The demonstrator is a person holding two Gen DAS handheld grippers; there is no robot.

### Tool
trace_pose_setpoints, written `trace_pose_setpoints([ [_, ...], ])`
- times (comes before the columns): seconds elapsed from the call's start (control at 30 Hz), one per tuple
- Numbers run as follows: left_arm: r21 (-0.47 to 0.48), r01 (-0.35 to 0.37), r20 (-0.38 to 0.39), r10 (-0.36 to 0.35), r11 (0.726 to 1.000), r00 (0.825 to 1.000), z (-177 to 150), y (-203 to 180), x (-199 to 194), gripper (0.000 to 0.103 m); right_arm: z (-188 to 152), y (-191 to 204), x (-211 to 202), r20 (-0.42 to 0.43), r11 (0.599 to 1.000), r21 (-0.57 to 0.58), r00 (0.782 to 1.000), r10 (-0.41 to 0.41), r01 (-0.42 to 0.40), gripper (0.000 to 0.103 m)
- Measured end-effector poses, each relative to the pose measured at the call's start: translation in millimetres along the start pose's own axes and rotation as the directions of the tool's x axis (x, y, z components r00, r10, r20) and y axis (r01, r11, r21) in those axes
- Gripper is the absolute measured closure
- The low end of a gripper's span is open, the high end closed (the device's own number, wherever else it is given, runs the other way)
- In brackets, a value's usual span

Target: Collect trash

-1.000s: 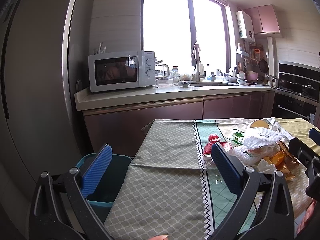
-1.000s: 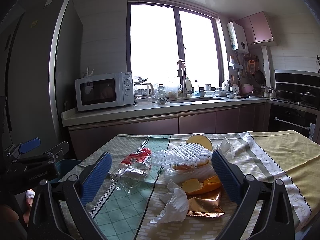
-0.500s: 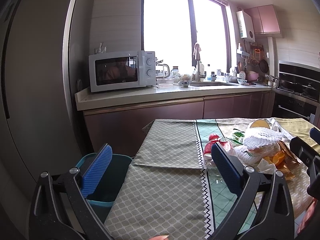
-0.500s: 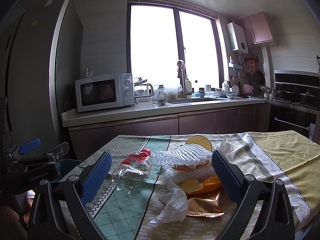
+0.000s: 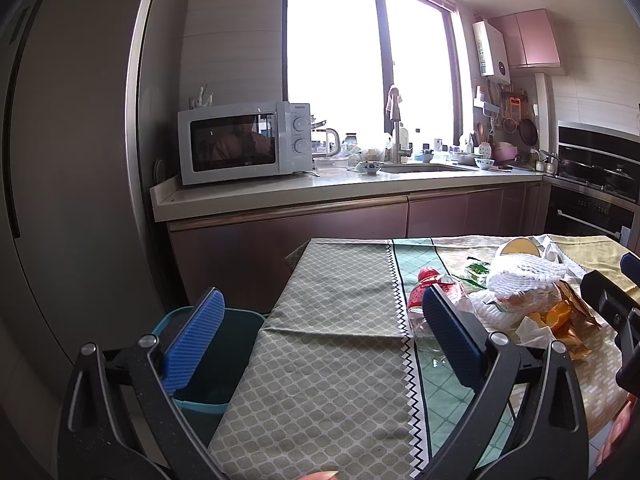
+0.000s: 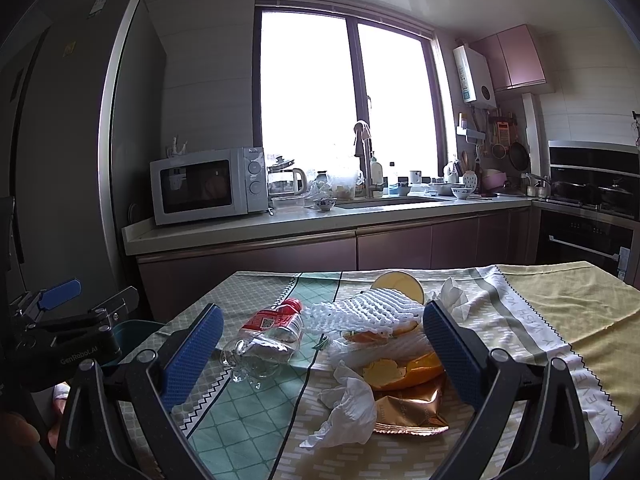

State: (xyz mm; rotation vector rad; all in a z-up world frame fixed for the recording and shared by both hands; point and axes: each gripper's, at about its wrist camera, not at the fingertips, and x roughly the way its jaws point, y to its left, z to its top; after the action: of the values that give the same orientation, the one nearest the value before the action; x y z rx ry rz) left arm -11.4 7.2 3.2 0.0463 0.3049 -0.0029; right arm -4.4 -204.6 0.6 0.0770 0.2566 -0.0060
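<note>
The trash lay heaped on the bench [image 6: 560, 304], well apart from the bin [image 5: 224, 344] beside its left end. Both grippers, left [image 5: 320, 340] and right [image 6: 320, 352], hovered spread and empty. The crushed bottle [image 6: 268, 340] might roll; the tissue [image 6: 348, 412] could slip out.

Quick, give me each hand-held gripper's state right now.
Left hand-held gripper: open, holding nothing.
Right hand-held gripper: open, holding nothing, with the trash pile ahead of it.

home kitchen, microwave [image 6: 208, 185], sink counter [image 6: 360, 212], built-in oven [image 6: 588, 240]
</note>
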Motion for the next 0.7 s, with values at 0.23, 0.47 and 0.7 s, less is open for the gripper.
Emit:
trace_pose_setpoints([
  [0.23,0.002,-0.001,-0.001,0.001,1.000,1.000,-0.4,-0.1,-0.3,0.005,-0.4,0.0,-0.6,0.000,1.000,0.001,1.000,0.001,-0.001,0.006],
  [0.47,0.006,0.003,-0.009,-0.002,1.000,1.000,-1.5,-5.1,3.8,0.005,-0.4,-1.7,0.9,-0.002,1.000,0.002,1.000,0.000,0.000,0.006],
  [0.7,0.010,0.003,-0.013,-0.003,1.000,1.000,-3.7,-8.8,6.8,0.005,-1.5,-3.8,3.9,-0.006,1.000,0.006,1.000,0.001,-0.001,0.006],
])
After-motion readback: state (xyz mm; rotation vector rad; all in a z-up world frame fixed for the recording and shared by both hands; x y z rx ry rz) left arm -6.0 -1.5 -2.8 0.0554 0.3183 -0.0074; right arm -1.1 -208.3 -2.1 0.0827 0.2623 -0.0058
